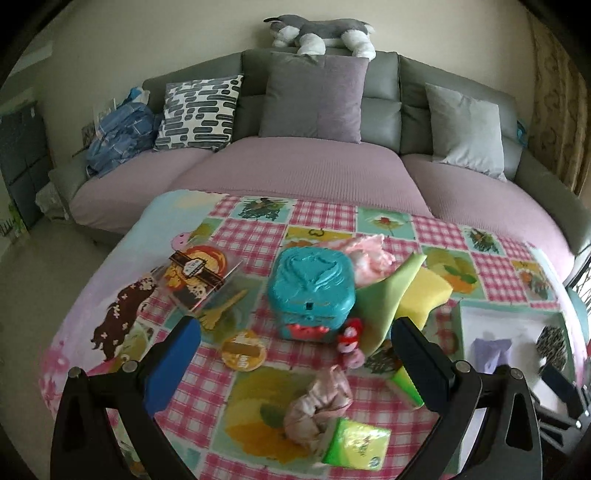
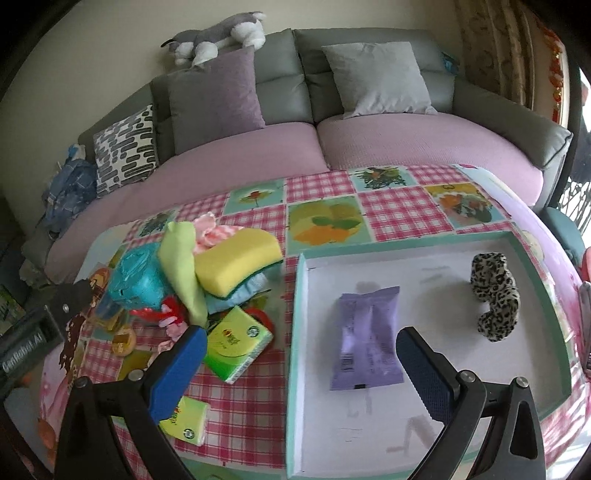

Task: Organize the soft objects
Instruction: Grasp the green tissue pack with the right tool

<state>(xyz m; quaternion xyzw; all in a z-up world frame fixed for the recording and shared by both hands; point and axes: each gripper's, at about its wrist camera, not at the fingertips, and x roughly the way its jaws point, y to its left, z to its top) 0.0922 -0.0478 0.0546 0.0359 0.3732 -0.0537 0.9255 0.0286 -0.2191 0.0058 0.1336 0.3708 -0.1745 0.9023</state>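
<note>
A pile of soft things lies on the checked tablecloth: a yellow sponge (image 2: pixel 236 260), a light green cloth (image 2: pixel 183 266), a pink cloth (image 1: pixel 365 253) and a crumpled pink fabric (image 1: pixel 319 410). Green tissue packs (image 2: pixel 236 341) (image 1: pixel 356 445) lie nearby. A white tray with a teal rim (image 2: pixel 297 295) holds a purple wipes pack (image 2: pixel 365 341) and a leopard-print plush (image 2: pixel 495 295). My left gripper (image 1: pixel 295 332) is open and empty above the pile. My right gripper (image 2: pixel 301 341) is open and empty over the tray's left edge.
A teal plastic box (image 1: pixel 312 291), a red toy (image 1: pixel 349 338), a round biscuit pack (image 1: pixel 243 349) and a snack packet (image 1: pixel 195 275) lie on the table. Behind stands a grey sofa (image 1: pixel 380 88) with cushions and a plush dog (image 1: pixel 321 33).
</note>
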